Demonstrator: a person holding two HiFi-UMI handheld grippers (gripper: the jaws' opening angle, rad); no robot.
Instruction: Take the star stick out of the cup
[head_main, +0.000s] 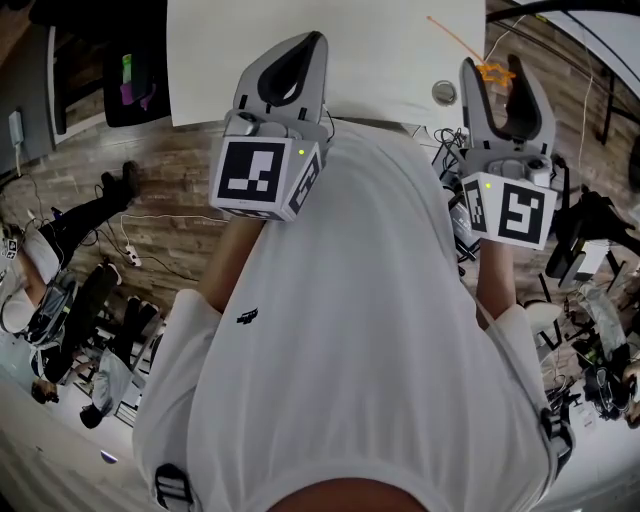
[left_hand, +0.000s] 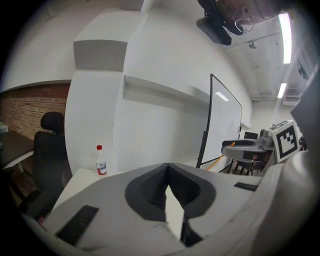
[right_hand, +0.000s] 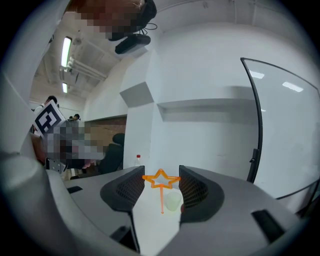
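- Nearest the head camera, the person's white T-shirt (head_main: 370, 330) fills the lower frame, and both forearms reach forward toward the near edge of the counter (head_main: 350, 60).
- On the person's left, the left gripper (left_hand: 168, 170) has its jaws closed tip to tip with nothing between them. It hangs idle over the counter, well apart from the task's things.
- On the right, the right gripper (right_hand: 161, 171) has its jaws fairly wide yet pressed on the orange star stick (right_hand: 161, 188). The star's side points meet both pads, and the thin stick slants away and down from them.
- Just past those jaws, the small pale cup (right_hand: 173, 201) stands upright on the counter. Seen from above, the stick's far end lies apart from the cup, so the stick looks to be out of it already.
- By that reading, the pulling-out step is done or nearly done. The next move calls for carrying the stick clear without knocking the light cup, then setting it down and parting the jaws.
- Further on, the counter is a plain white top, with a red-capped bottle (left_hand: 101, 161) near its far corner.
- Beyond it stand a black office chair (left_hand: 50, 145), a brick wall (left_hand: 25, 107) and a black-framed board (left_hand: 225, 125) on a stand.
- Below the counter, a wood floor (head_main: 170, 200) carries loose cables (head_main: 130, 255).
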